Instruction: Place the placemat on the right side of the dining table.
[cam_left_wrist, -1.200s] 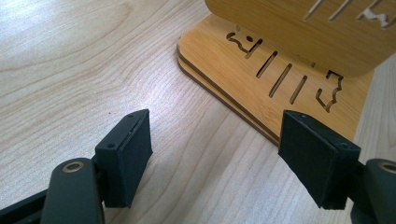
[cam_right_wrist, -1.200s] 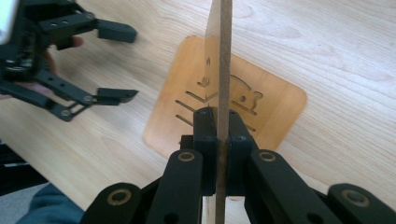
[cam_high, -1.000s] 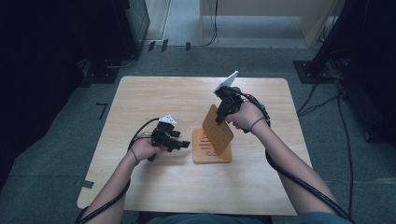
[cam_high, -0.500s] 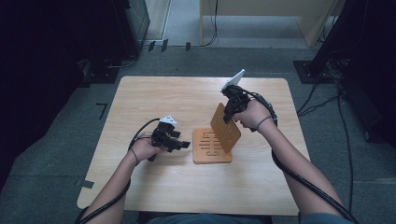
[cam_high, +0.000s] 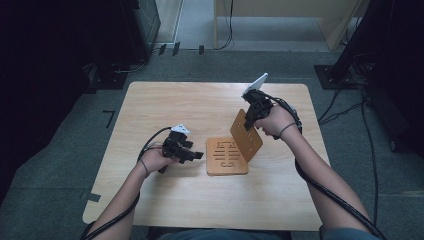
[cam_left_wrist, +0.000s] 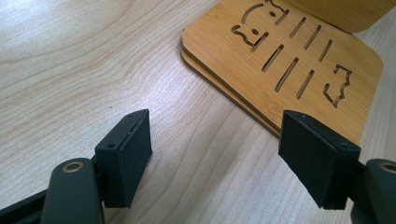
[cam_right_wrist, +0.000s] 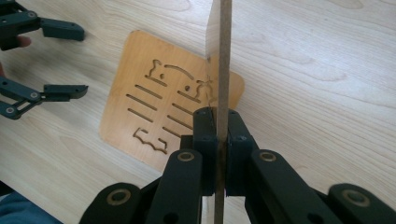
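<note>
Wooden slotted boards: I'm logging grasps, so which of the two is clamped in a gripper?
The tilted bamboo board, pinched by the right gripper; the other board lies flat, untouched.

The counter (cam_high: 165, 105) is seen in pale blond wood, streaked with fine wavy grain. The flat board (cam_high: 227, 156) is coloured a warm honey orange, darker than the counter, and is patterned with cut-out parallel slots and small jagged shapes. The same orange tone is shown by the raised panel (cam_high: 246, 136). Both claws, the left claw (cam_left_wrist: 215, 154) and the right claw (cam_right_wrist: 217, 140), are finished in matt black. The floor (cam_high: 65, 150) is carpeted in dull grey.
</note>
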